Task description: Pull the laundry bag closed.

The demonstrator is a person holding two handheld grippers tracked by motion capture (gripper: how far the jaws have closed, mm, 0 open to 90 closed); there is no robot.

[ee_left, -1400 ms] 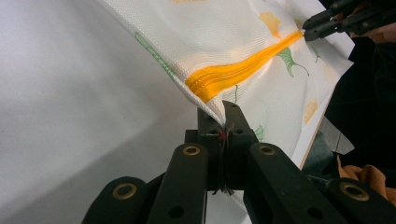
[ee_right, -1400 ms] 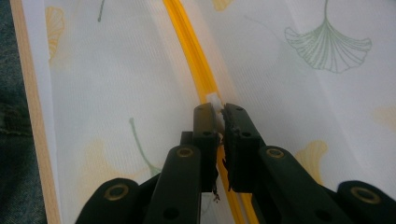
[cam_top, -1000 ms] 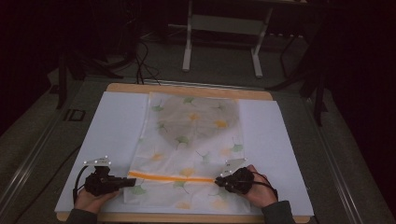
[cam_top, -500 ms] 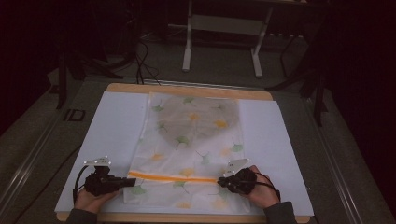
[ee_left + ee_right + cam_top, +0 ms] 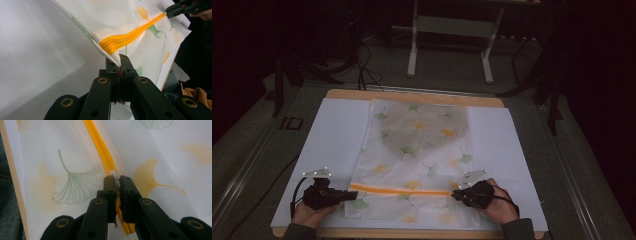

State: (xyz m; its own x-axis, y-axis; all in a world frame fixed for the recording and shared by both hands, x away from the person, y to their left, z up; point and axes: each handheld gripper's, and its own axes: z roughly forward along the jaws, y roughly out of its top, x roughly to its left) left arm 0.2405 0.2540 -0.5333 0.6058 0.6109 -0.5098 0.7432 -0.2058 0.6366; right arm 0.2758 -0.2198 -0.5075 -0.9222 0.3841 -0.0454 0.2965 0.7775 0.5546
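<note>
A white mesh bag printed with ginkgo leaves lies flat on the white sheet. An orange zipper runs across its near end. My left gripper is shut on the bag's edge at the zipper's left end; in the left gripper view the jaws pinch the fabric and lift it a little, with the zipper running off toward the right gripper. My right gripper is at the zipper's right end. In the right gripper view its tips close on a small white pull on the zipper.
The sheet covers a wooden table whose front edge lies just before my hands. White sheet lies bare on both sides of the bag. Beyond the table stand metal frame legs and cables on a dark floor.
The right hand and its gripper have shifted slightly to the right along the zipper line. The left gripper has stayed in place.
</note>
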